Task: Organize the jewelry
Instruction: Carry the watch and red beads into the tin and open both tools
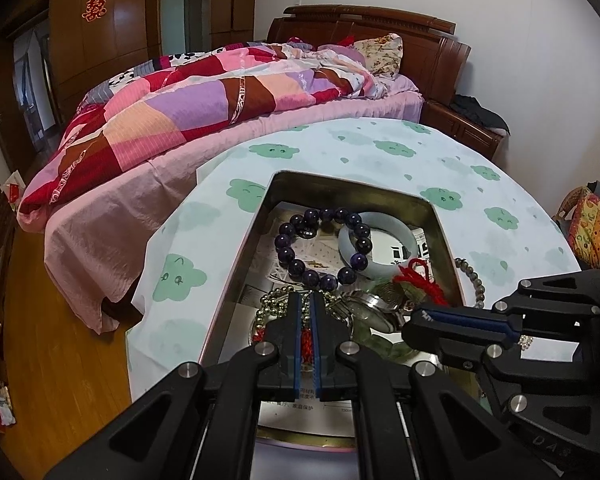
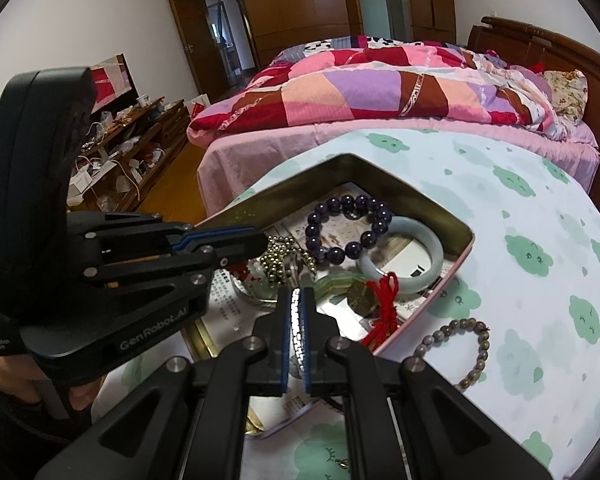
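Note:
An open metal tin (image 1: 440, 220) (image 2: 466, 236) stands on the cloud-print table. In it lie a dark purple bead bracelet (image 1: 288, 268) (image 2: 350, 206), a pale jade bangle (image 1: 348, 246) (image 2: 428, 236), a gold bead chain (image 1: 274, 300) (image 2: 278, 258), a coin pendant with a red knot (image 2: 384, 300) and green jade pieces (image 1: 372, 316). My left gripper (image 1: 307, 300) (image 2: 260, 242) hangs over the tin, jaws nearly together with red cord (image 1: 307, 344) between them. My right gripper (image 2: 297, 296) (image 1: 412, 320) is shut on a silver rhinestone strand (image 2: 298, 328).
A brown bead bracelet (image 2: 460, 344) (image 1: 474, 280) lies on the tablecloth (image 2: 540, 220) right of the tin. A small gold clasp (image 2: 342, 462) lies near the table's front edge. A bed with a patchwork quilt (image 1: 188, 112) stands beyond the table.

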A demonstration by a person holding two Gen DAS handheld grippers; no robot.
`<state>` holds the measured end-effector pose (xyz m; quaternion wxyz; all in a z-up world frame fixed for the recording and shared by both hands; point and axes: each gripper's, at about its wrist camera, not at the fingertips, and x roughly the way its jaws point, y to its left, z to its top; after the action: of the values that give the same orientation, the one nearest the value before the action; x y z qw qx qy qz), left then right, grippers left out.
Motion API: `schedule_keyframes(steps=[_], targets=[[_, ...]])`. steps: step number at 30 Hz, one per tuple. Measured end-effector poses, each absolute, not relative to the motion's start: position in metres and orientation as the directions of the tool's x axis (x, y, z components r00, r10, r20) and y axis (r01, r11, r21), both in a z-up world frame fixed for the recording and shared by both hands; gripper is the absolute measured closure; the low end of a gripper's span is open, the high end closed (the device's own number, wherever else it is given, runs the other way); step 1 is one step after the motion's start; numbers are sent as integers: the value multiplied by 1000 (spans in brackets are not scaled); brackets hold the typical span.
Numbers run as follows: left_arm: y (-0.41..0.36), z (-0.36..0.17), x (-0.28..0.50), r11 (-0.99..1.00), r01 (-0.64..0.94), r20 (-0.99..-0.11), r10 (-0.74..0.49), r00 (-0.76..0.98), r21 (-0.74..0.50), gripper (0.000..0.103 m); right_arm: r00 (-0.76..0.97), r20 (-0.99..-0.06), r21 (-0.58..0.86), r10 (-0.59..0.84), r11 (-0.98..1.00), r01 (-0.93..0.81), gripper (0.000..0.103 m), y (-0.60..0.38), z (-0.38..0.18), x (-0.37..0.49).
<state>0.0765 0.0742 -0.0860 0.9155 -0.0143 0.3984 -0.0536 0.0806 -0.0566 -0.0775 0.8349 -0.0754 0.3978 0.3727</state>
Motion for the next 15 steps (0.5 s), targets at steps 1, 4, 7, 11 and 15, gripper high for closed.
schedule_keyframes(steps=[1, 4, 7, 11, 15], targets=[[74, -85, 76, 994, 84, -723, -107, 683, -68, 100, 399, -718, 177, 570, 704, -687, 93, -57, -77, 80], [73, -83, 77, 995, 80, -725, -100, 681, -62, 99, 405, -707, 183, 579, 704, -686, 87, -60, -76, 81], [74, -83, 78, 996, 70, -731, -90, 677, -58, 95, 419, -708, 175, 568, 717, -675, 60, -63, -77, 82], [76, -79, 76, 998, 44, -714, -67, 697, -51, 59, 454, -692, 157, 562, 730, -665, 50, -67, -71, 80], [79, -72, 72, 996, 49, -692, -86, 717, -73, 42, 461, -688, 166, 560, 740, -652, 47, -75, -70, 82]])
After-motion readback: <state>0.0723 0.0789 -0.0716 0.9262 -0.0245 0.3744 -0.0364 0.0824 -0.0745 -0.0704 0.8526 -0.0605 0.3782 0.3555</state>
